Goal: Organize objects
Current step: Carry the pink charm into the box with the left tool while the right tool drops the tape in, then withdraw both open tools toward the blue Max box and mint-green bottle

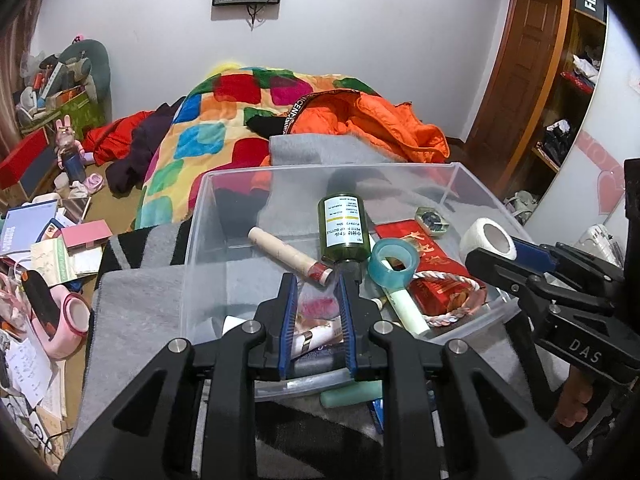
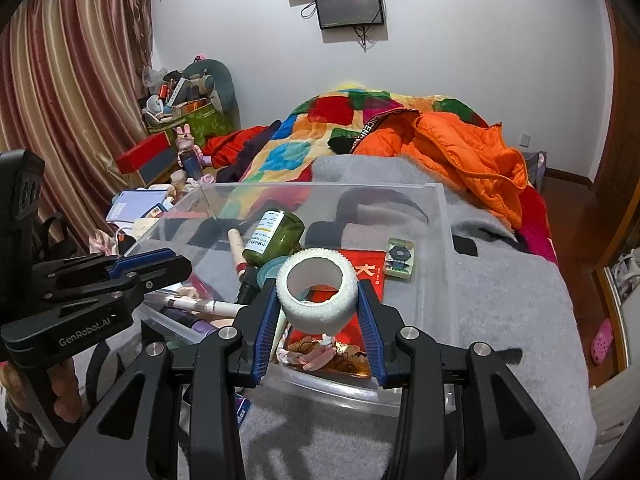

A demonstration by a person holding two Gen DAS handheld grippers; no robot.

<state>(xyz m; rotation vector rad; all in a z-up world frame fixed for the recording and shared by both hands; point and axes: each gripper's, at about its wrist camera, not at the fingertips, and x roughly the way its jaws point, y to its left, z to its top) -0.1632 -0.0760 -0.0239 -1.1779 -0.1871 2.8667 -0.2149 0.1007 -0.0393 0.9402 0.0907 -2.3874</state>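
Clear plastic formed the storage bin [image 1: 400, 172] that lay directly ahead of both grippers on the grey blanket [image 1: 136, 300]. To the left, the left gripper [image 1: 318, 304] stood narrow, its pads clamped on a small transparent pouch [image 1: 316, 308] held over the bin's near edge. To the right, the right gripper [image 2: 320, 308] gripped one white tape roll [image 2: 318, 294] by its outer wall, above the red packet [image 2: 366, 276] inside the bin. The step in hand appeared to be depositing both items; the next move probably called for lowering each past the rim, then releasing. Counted in the bin: one green bottle [image 1: 344, 224], one blue tape roll [image 1: 394, 262], one red packet, one cardboard tube [image 1: 288, 254]
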